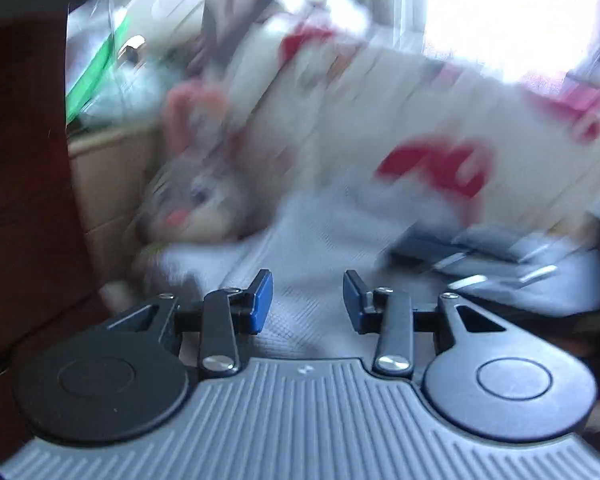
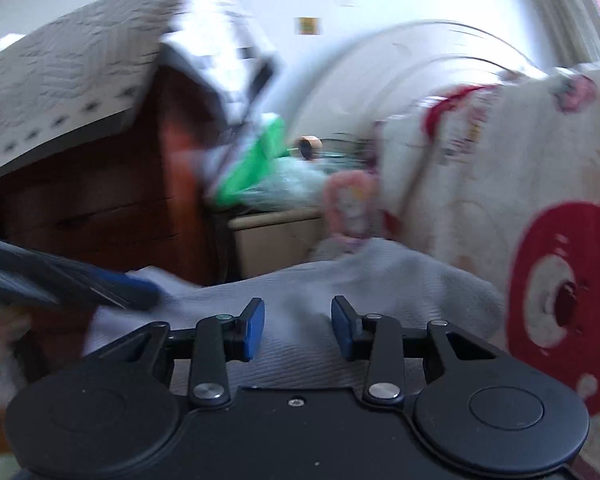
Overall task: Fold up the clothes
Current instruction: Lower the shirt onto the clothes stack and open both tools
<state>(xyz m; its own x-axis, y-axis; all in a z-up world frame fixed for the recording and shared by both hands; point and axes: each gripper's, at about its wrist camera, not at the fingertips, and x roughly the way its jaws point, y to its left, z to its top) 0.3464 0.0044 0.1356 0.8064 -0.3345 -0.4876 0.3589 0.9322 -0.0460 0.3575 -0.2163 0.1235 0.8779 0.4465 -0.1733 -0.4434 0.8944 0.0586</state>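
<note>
Both views are blurring. The left gripper [image 1: 308,300] and right gripper [image 2: 298,328] are each hanging with jaws spread and gripping nothing, just above the pale ribbed garment [image 1: 300,240] lying rumpled on the bed beside a red-patterned quilt [image 2: 500,200]. A hasty pinch is likely catching a single layer or the quilt, skewing the fold. Any containers are too blurred to identify.

Left gripper [image 1: 308,300] low and level, blue-padded fingers [image 1: 262,300] spread apart with nothing between them, right gripper [image 2: 298,328] likewise held low, its blue fingers [image 2: 254,330] parted and empty, both pointing forward, views blurred
</note>
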